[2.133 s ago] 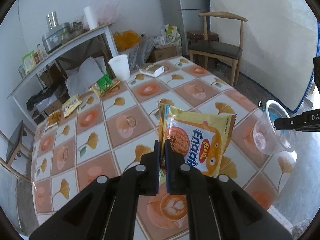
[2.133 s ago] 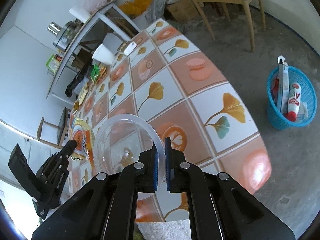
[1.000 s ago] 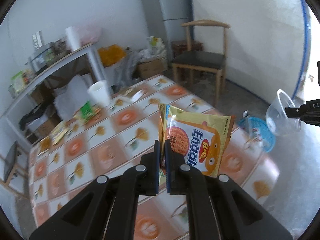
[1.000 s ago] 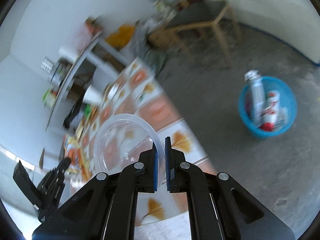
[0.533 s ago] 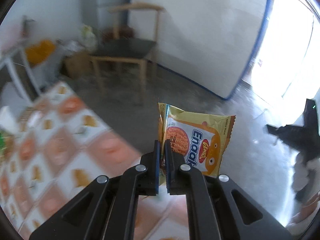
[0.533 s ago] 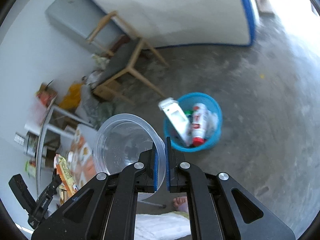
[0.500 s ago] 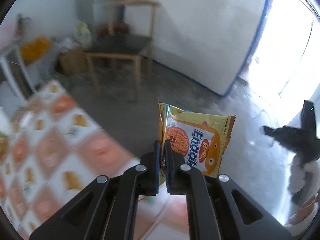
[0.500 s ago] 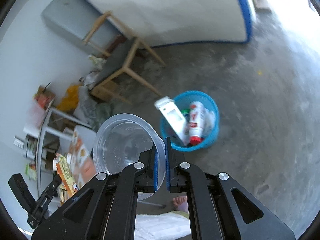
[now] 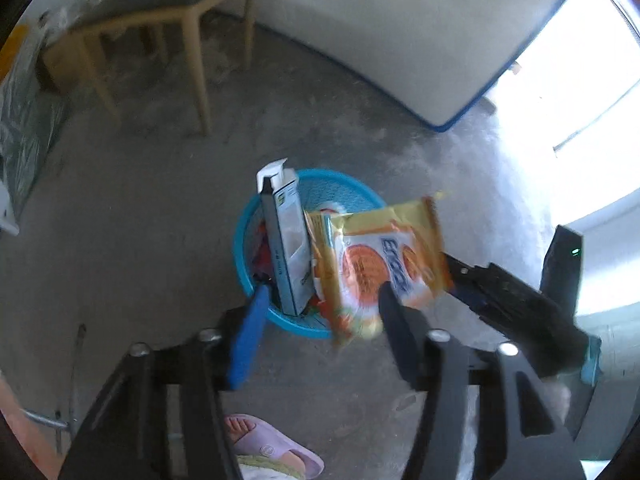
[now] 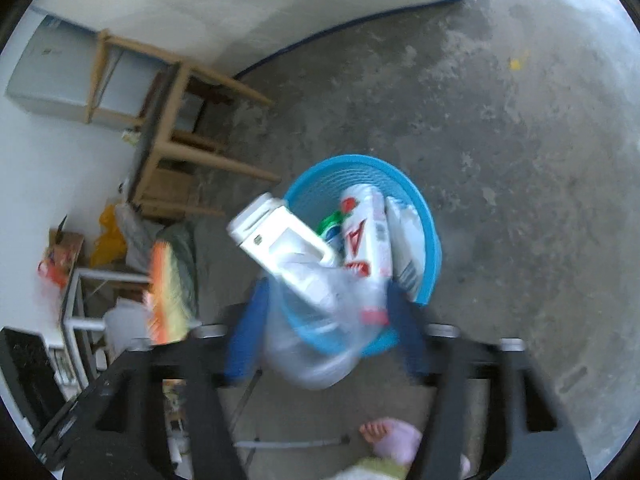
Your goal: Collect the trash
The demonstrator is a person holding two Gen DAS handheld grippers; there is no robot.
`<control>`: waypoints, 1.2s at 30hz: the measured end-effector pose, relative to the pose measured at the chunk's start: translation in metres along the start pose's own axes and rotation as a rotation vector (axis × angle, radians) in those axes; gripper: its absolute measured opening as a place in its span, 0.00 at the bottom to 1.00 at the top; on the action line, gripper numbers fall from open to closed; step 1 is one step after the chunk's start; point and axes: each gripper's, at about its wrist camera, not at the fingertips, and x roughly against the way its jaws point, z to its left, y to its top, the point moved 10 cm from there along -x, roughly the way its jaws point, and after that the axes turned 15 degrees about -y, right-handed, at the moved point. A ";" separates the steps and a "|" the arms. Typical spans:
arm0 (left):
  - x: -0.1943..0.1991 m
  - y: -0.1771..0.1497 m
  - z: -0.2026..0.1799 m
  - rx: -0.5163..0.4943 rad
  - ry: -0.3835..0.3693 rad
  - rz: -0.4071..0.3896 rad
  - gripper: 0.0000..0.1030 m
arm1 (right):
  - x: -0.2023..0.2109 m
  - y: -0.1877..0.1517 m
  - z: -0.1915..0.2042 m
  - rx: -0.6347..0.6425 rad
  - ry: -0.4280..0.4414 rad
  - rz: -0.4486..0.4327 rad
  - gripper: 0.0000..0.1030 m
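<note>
Our left gripper (image 9: 320,304) is opening, its jaws apart, and the yellow snack packet (image 9: 380,264) hangs loose between them above the blue basket (image 9: 248,256). Our right gripper (image 10: 326,320) is opening too, the clear plastic cup (image 10: 316,340) loose between its jaws over the same basket.

Basket (image 9: 248,256) blue mesh; packet (image 9: 380,268) above it yellow, orange disc, blue lettering; cup (image 10: 316,336) clear; carton (image 9: 286,248) white-grey.

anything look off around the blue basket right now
Yes: a white carton pokes up tilted over the blue basket's rim instead of lying inside. A noodle packet and a clear cup hang loose above it, mid-drop.
</note>
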 end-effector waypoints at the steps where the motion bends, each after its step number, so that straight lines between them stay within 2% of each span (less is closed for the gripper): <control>1: -0.004 -0.003 0.005 0.031 0.000 0.004 0.54 | -0.011 -0.001 -0.010 -0.039 -0.009 0.020 0.61; 4: 0.006 -0.012 0.008 0.079 -0.046 -0.004 0.54 | -0.014 -0.006 -0.026 -0.111 0.026 0.039 0.61; 10: 0.066 -0.021 0.001 0.042 -0.060 -0.114 0.55 | 0.023 -0.016 -0.043 -0.086 0.033 -0.015 0.61; 14: 0.131 -0.041 -0.024 -0.021 -0.104 -0.216 0.57 | 0.071 -0.031 -0.031 0.033 0.060 -0.091 0.61; 18: 0.193 -0.070 -0.041 -0.068 -0.107 -0.327 0.62 | 0.136 -0.057 -0.004 0.221 0.069 -0.218 0.61; 20: 0.232 -0.095 -0.050 -0.085 -0.087 -0.394 0.70 | 0.179 -0.077 0.012 0.332 0.068 -0.317 0.65; 21: 0.249 -0.107 -0.053 -0.088 -0.075 -0.429 0.72 | 0.209 -0.091 0.025 0.403 0.071 -0.389 0.71; 23: 0.277 -0.127 -0.055 -0.094 -0.050 -0.492 0.86 | 0.251 -0.114 0.041 0.503 0.059 -0.519 0.82; 24: 0.297 -0.142 -0.055 -0.085 -0.015 -0.535 0.90 | 0.279 -0.130 0.052 0.562 0.060 -0.608 0.94; 25: 0.316 -0.157 -0.054 -0.070 0.033 -0.581 0.95 | 0.304 -0.146 0.062 0.610 0.065 -0.693 0.93; 28: 0.360 -0.198 -0.052 -0.041 0.130 -0.702 0.95 | 0.358 -0.196 0.082 0.721 0.074 -0.868 0.93; 30: 0.380 -0.231 -0.047 -0.008 0.151 -0.752 0.95 | 0.374 -0.231 0.091 0.785 0.081 -0.919 0.93; 33: 0.385 -0.275 -0.033 0.090 0.166 -0.756 0.95 | 0.379 -0.276 0.101 0.865 0.096 -0.938 0.93; 36: 0.382 -0.316 -0.018 0.161 0.232 -0.753 0.95 | 0.358 -0.302 0.102 0.933 0.054 -0.864 0.93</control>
